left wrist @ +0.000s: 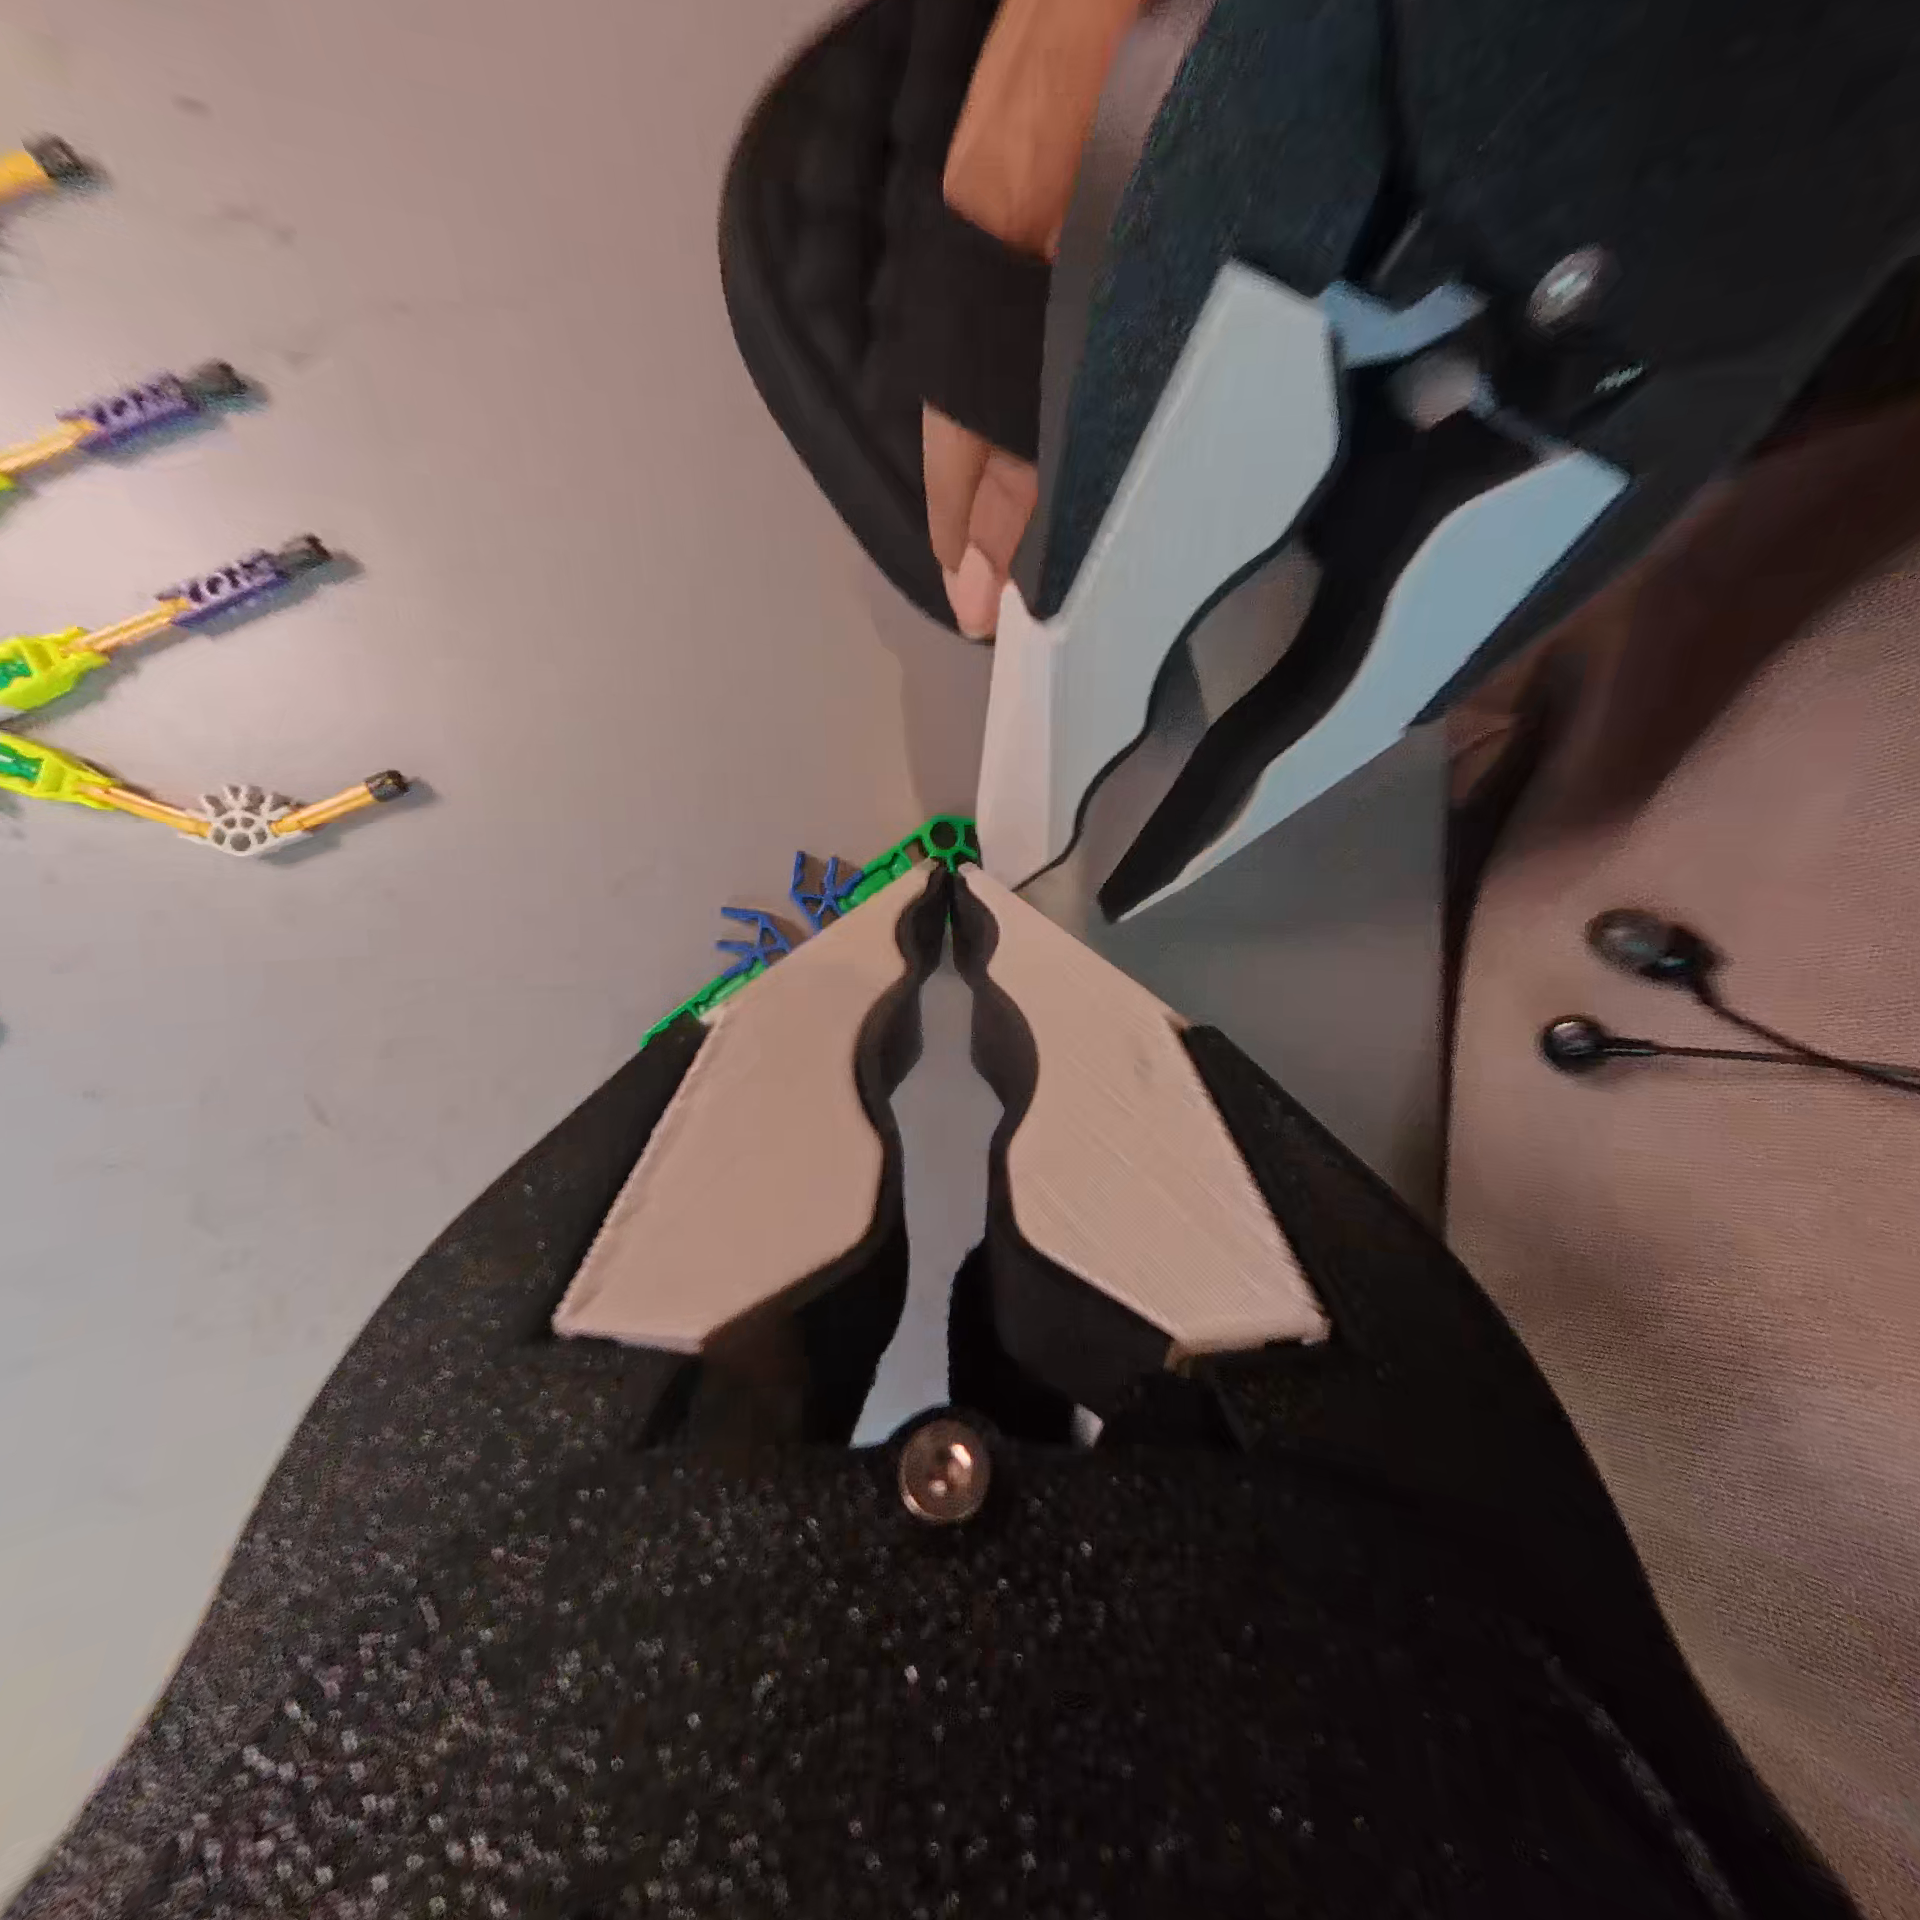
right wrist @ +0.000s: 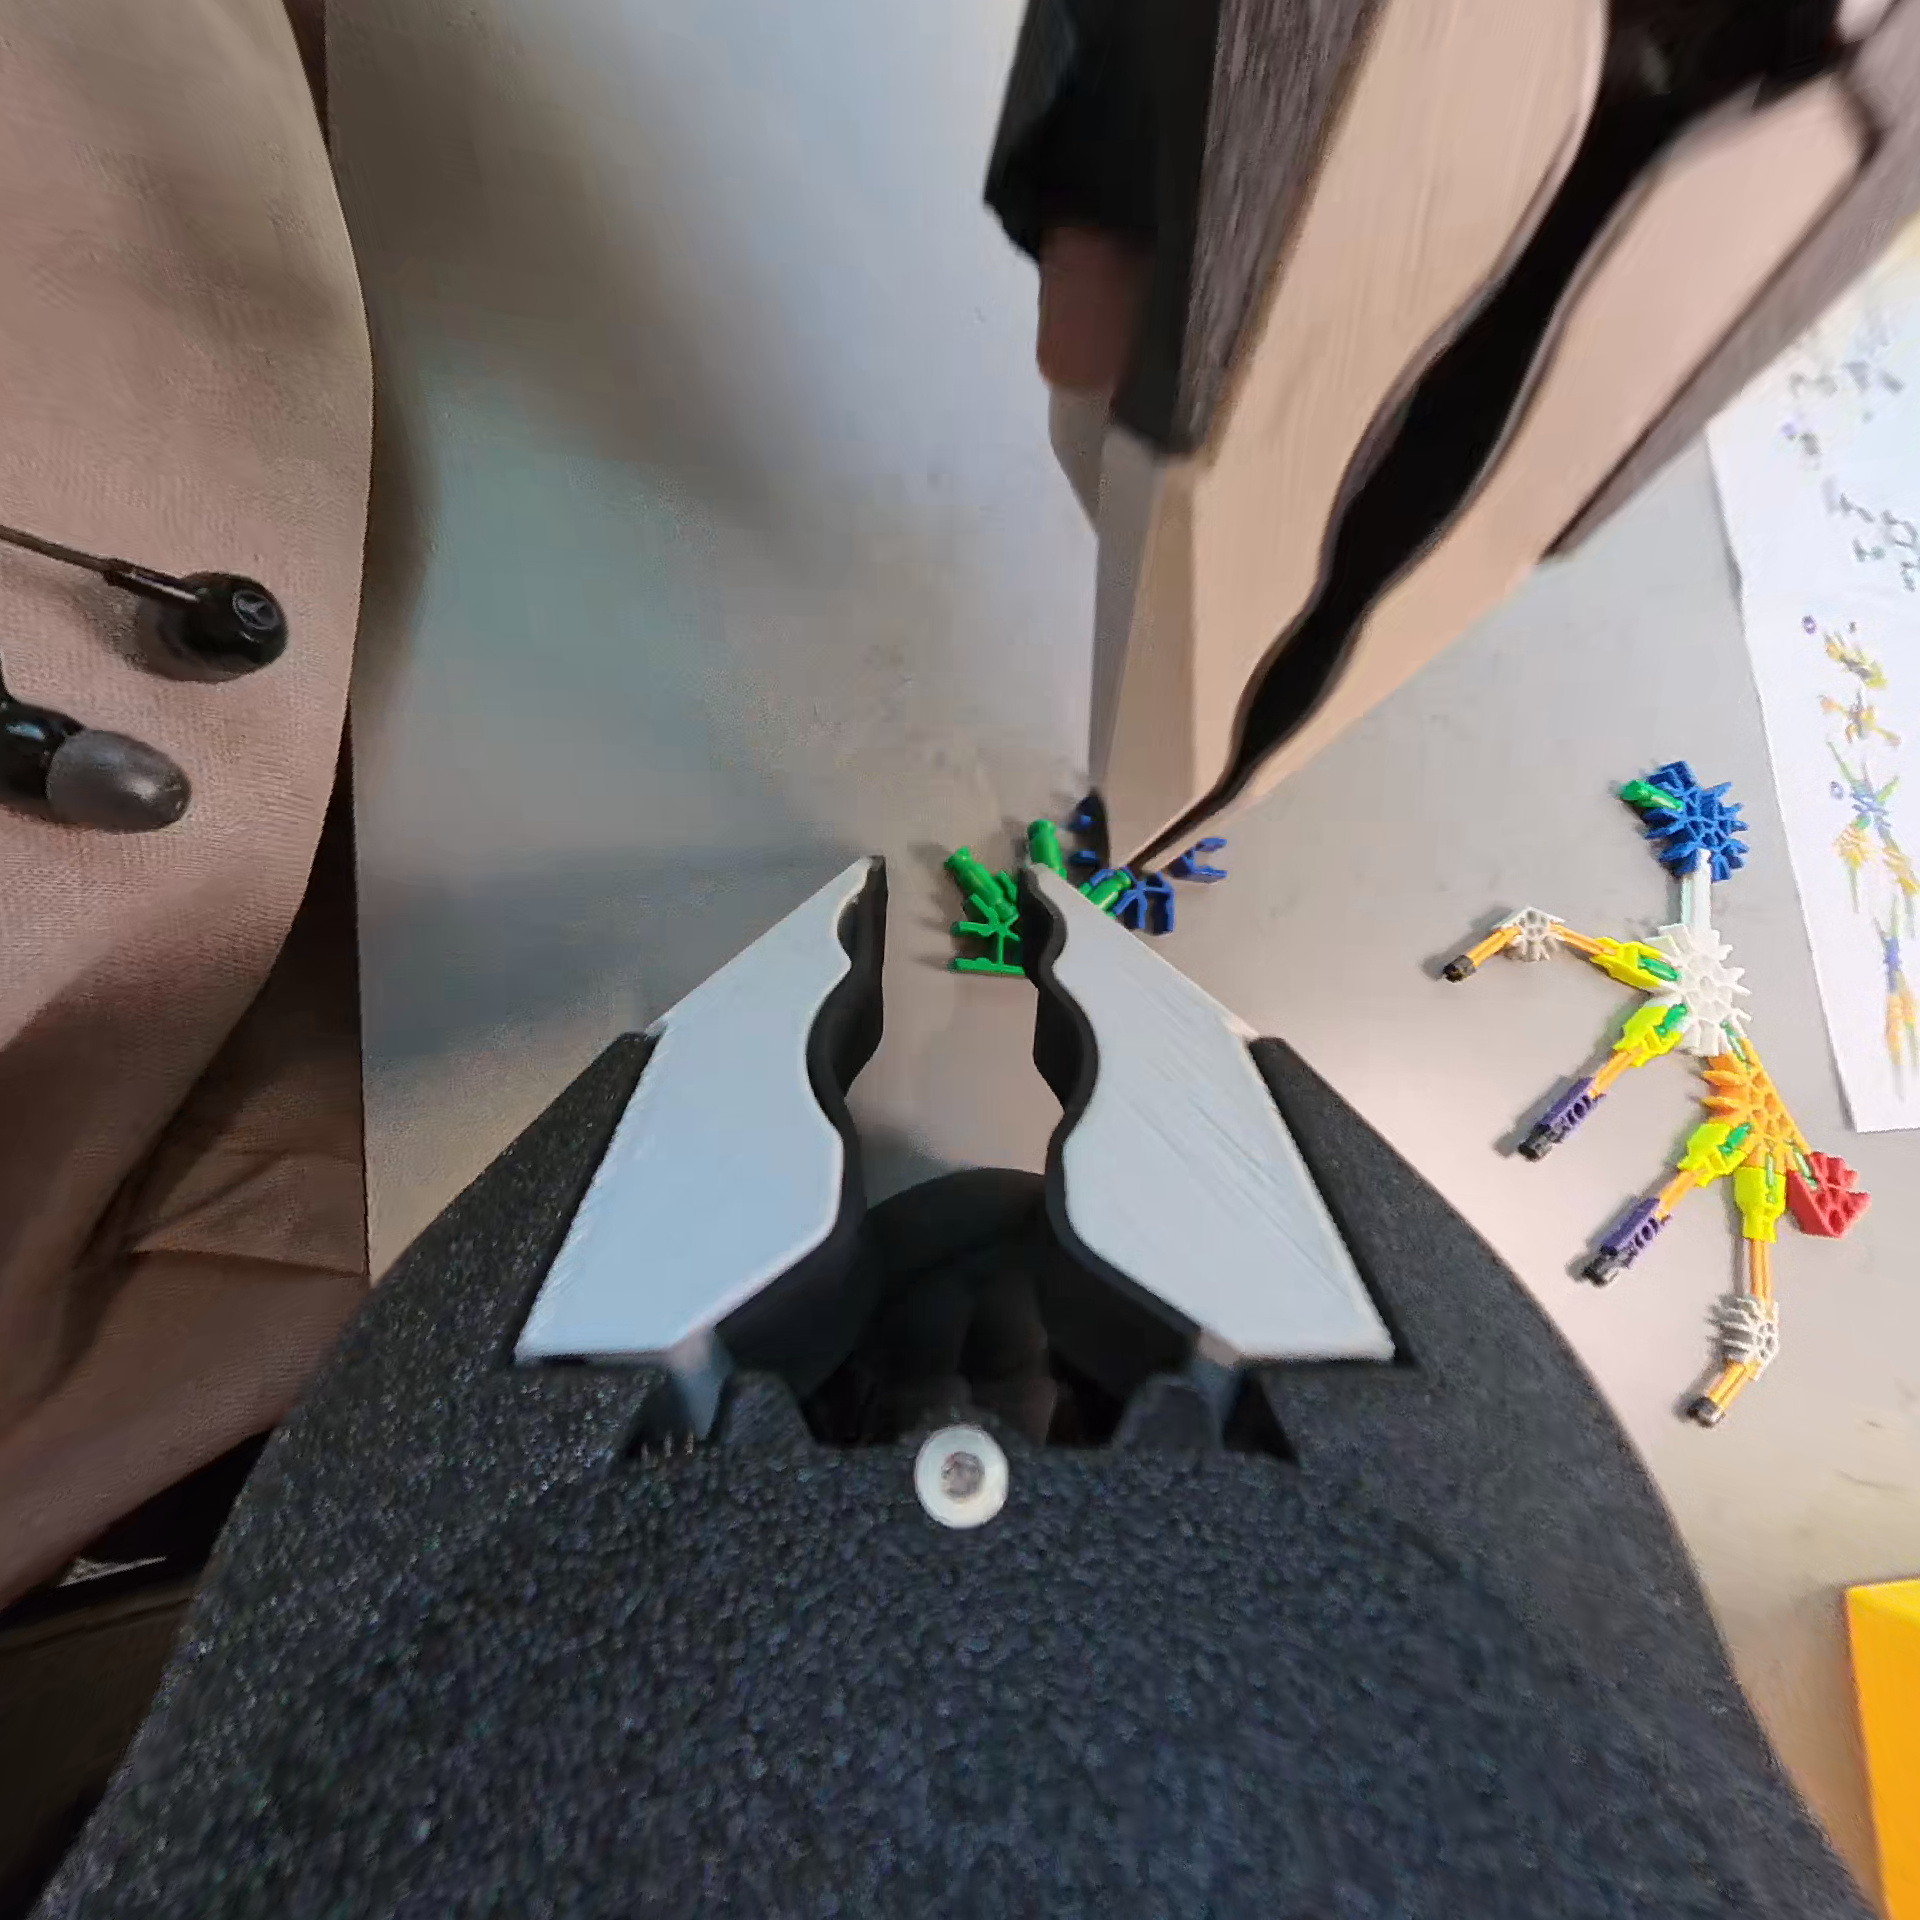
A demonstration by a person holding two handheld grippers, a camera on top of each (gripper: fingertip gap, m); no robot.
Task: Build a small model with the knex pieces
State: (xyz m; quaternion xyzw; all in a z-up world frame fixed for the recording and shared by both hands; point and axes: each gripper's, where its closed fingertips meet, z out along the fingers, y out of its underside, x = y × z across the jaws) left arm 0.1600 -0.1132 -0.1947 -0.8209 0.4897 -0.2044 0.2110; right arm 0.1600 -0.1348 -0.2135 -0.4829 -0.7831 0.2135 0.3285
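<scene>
The left gripper (left wrist: 951,883) has its jaws drawn together at the tips, pinched on a small green-and-blue connector assembly (left wrist: 831,904) lying on the pale grey desk (left wrist: 468,364). The right gripper (right wrist: 954,878) has its jaws apart, tips just beside the green pieces of that assembly. Farther off, the right wrist view alone shows a larger multicoloured rod-and-connector figure (right wrist: 1704,1049), a printed sheet (right wrist: 1839,675) at the desk's edge and a yellow object (right wrist: 1886,1714); the left wrist view catches only the figure's outer limbs. Both views show black earbuds (left wrist: 1621,987) hanging against a person's beige garment (right wrist: 156,520).
</scene>
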